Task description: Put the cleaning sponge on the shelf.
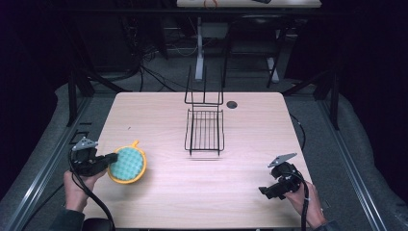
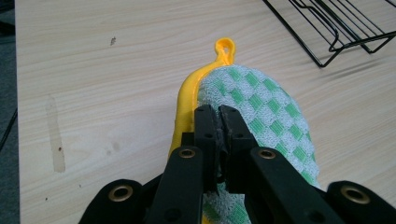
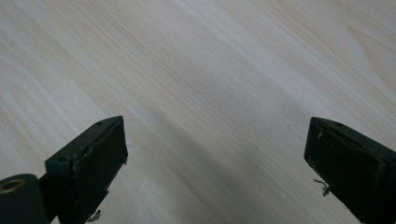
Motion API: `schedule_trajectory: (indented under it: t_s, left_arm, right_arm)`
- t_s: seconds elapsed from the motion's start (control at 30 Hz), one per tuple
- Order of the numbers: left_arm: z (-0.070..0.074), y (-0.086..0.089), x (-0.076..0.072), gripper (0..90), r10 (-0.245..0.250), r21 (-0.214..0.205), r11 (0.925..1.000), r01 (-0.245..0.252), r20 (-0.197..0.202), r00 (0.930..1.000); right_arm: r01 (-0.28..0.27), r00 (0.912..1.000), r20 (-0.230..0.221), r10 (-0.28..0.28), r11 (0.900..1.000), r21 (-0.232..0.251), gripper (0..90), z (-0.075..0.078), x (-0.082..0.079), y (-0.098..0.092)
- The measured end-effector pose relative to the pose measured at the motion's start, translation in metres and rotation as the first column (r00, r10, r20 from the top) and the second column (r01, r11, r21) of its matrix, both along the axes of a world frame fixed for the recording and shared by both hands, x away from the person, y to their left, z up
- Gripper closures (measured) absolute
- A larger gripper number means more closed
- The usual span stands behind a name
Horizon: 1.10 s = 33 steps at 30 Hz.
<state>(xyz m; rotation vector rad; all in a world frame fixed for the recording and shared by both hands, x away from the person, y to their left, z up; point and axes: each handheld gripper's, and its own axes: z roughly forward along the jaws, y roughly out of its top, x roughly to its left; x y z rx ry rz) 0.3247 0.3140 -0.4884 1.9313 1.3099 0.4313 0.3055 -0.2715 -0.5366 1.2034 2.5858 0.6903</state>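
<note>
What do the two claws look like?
Both are black. The left claw and the right claw each carry a grey three-cornered plate on top and trail a black cable. Up close, the left one's arms have brass-coloured rivets, and the right one's flat dark pads look worn. The person wears dark sleeves.

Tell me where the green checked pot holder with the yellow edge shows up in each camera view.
High view: pot holder at the table's near left, clamped by the left tongs.
Left gripper view: pot holder centre, running up from the shut jaws, its yellow loop toward the top.
Right gripper view: bare wooden table between open jaws; the pot holder is not in this picture.
Shared landmark: black wire rack, seen top right in the left gripper view.
</note>
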Motion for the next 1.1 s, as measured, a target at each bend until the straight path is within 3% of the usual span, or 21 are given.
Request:
schedule_trajectory:
  t_s: [0.33,0.47,1.1]
  left_arm:
    - [0.010,-0.003,-0.003,86.9,-0.004,-0.019,0.9998,0.005,0.034,0.9994]
    - [0.008,-0.008,0.006,86.9,-0.009,-0.014,0.9999,0.010,0.018,0.9998]
    - [0.013,-0.024,0.020,86.8,-0.049,-0.024,0.9985,0.049,0.024,0.9985]
  right_arm:
    - [0.001,0.9999,0.015,-0.001,0.9999,-0.015,5.3,0.002,-0.004,0.002]
    - [-0.002,1.0000,0.009,0.002,0.9999,-0.010,5.3,0.001,-0.002,0.001]
    - [-0.005,1.0000,0.002,0.005,0.9999,-0.015,5.6,0.001,-0.002,0.002]
